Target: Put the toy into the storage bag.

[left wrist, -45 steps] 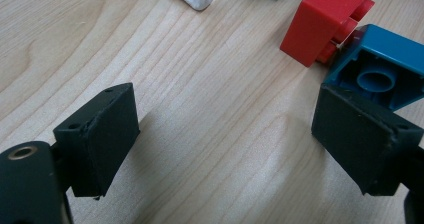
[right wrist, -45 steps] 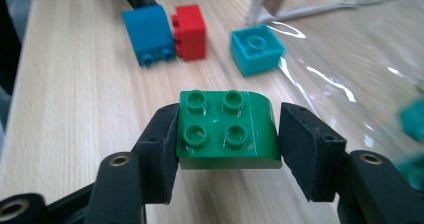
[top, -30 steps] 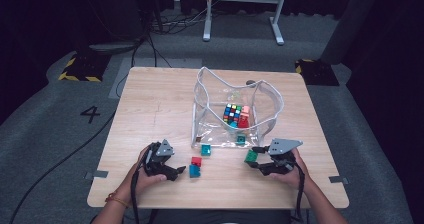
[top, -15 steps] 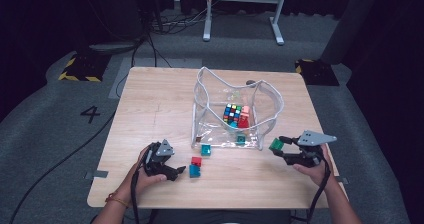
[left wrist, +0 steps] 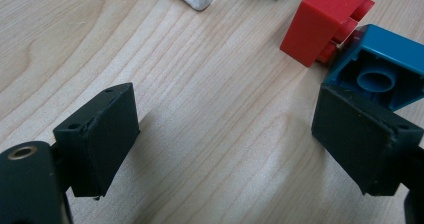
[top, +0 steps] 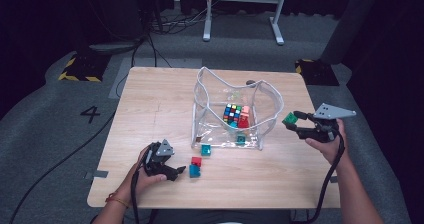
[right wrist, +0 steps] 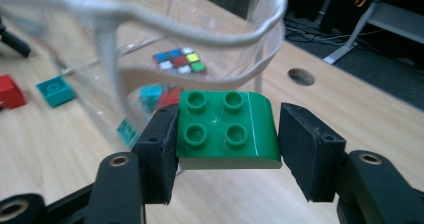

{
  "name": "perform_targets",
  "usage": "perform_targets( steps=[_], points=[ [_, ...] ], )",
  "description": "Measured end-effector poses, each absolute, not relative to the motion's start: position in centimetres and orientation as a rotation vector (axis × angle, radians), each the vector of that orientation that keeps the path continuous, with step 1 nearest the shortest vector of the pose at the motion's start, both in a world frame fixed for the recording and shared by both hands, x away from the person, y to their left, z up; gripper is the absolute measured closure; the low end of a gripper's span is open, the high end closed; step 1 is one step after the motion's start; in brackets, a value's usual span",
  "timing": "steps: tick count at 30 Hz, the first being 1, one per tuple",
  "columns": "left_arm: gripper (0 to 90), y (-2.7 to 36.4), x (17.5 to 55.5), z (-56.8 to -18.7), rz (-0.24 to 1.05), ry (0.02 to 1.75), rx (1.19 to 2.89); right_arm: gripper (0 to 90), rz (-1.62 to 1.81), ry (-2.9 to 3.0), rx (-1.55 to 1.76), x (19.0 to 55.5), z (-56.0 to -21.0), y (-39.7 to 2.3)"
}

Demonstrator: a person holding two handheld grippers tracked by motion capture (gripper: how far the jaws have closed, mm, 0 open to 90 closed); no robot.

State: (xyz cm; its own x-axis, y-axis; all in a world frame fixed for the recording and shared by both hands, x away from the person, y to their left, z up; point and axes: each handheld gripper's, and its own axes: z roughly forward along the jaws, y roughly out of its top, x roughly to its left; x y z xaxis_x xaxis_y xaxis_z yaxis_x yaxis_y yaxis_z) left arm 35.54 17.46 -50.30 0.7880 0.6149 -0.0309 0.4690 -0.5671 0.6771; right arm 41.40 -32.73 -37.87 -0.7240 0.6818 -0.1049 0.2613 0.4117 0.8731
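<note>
Having lifted away from the near edge of the counter [top: 150, 109] and swung out to the right since the earlier frames, now hanging beside the right wall of the clear plastic bag [top: 265, 115]: right tool [top: 294, 120], clamping a green four-stud building brick [right wrist: 227, 129] between its pads, studs up and level, probably carried high so as to clear the bag's white-corded rim [right wrist: 150, 21] before dropping in. Already lying inside the bag: a puzzle cube [top: 232, 112] with a few small bricks beside it, likely the collecting place for the rest. Resting low on the counter at the near left, jaws standing wide with nothing between them: left tool [top: 176, 171], keeping just short of a blue brick [left wrist: 380, 74] touching a red brick [left wrist: 325, 26], seemingly lined up as the following pick. Sitting apart, close against the bag's front wall: a teal brick [top: 205, 150].
</note>
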Motion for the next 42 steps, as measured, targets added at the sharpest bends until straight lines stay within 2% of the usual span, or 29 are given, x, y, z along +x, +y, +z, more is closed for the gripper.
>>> perform_targets(
  steps=[11, 20, 30, 42],
  points=[
    [11.7, 17.5, 35.5, -50.3, 0.271, 0.797, 2.281, 43.8, 1.21, 2.172, 0.775, 44.3, -32.9, -31.5],
    [11.7, 17.5, 35.6, -50.3, 0.272, 0.796, 2.28, 43.7, 1.203, 2.16, 0.773, 45.8, -30.9, -30.3],
    [11.6, 17.4, 35.5, -50.3, 0.267, 0.804, 2.276, 43.8, 1.203, 2.214, 0.699, 47.0, -30.1, -27.2],
    [11.6, 17.5, 35.6, -50.3, 0.271, 0.798, 2.279, 43.8, 1.19, 2.37, 0.544, 47.6, -31.2, -22.3]
  ],
)
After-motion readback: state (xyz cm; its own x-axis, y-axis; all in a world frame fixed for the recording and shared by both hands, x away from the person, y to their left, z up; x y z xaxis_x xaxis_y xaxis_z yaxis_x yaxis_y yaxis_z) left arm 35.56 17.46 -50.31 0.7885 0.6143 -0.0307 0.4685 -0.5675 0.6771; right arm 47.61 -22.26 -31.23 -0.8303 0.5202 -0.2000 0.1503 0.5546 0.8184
